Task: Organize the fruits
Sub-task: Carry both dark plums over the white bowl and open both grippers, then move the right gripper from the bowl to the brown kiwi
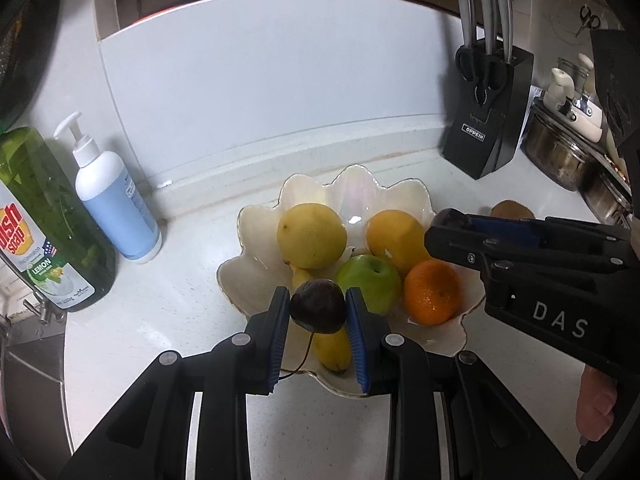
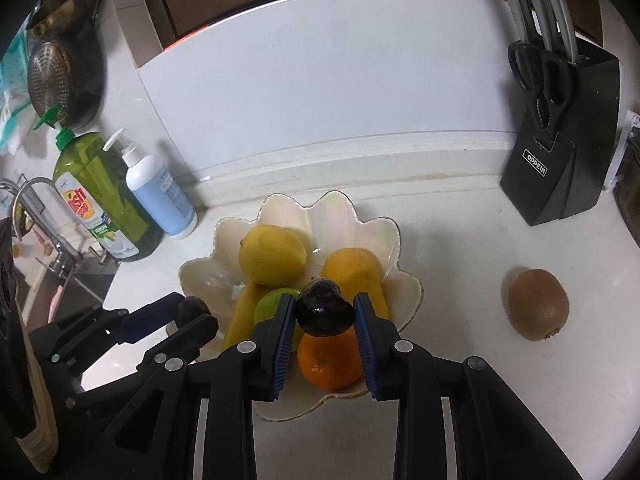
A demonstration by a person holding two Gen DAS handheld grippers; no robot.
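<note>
Each of my tongs pinches a dark fruit above the scalloped bowl (image 1: 256, 224): the left tongs (image 1: 318, 304) a dark cherry (image 1: 318, 307) with trailing stem, the right tongs (image 2: 324, 310) a glossy dark plum (image 2: 325, 312). Both are smooth and round; I judge either could squirt free or roll off the orange (image 2: 328, 364). Both tongs angle downward, close together, and may collide.

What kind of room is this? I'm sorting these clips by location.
Most likely a home kitchen counter. A knife block with scissors stands by the wall, dish soap sits next to a sink tap, and metal pots are off to the side.
</note>
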